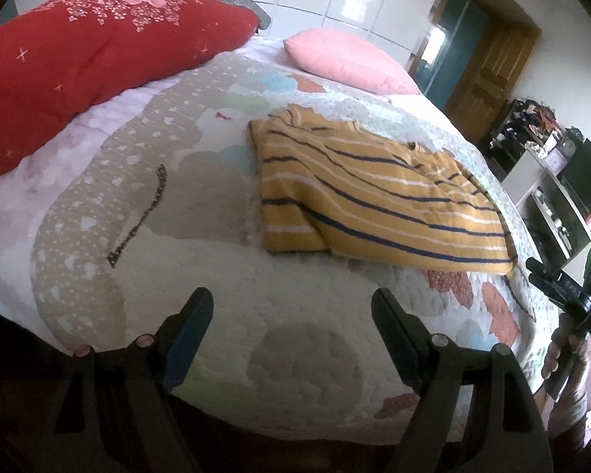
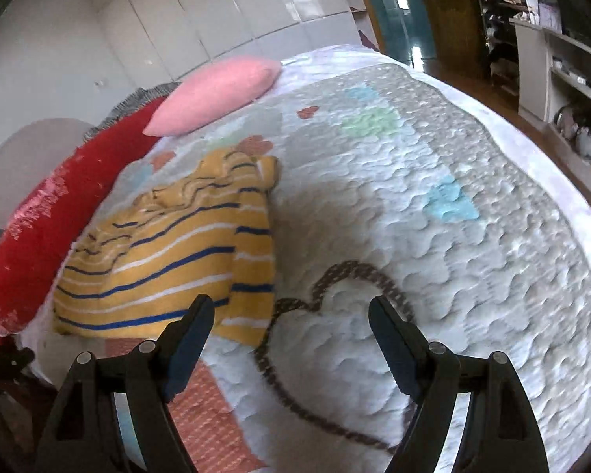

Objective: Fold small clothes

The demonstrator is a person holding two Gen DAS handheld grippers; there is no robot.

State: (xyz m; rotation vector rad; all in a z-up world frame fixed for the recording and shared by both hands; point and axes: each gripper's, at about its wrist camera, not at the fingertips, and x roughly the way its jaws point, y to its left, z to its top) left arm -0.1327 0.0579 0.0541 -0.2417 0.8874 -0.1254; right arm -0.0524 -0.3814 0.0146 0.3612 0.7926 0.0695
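A small yellow garment with blue and white stripes [image 1: 374, 193] lies folded on the quilted bed cover [image 1: 201, 260]. It also shows in the right wrist view [image 2: 177, 252], left of centre, with its upper end bunched. My left gripper [image 1: 293, 303] is open and empty, held above the bed short of the garment. My right gripper [image 2: 291, 311] is open and empty, its left finger just in front of the garment's near edge. The right gripper also shows at the far right of the left wrist view [image 1: 571, 287], beside the bed.
A red quilt [image 1: 82, 59] and a pink pillow [image 1: 346, 59] lie at the head of the bed. A wooden door [image 1: 488, 67] and shelves with clutter [image 2: 563, 79] stand beyond the bed's side. A white wardrobe wall [image 2: 157, 19] stands behind.
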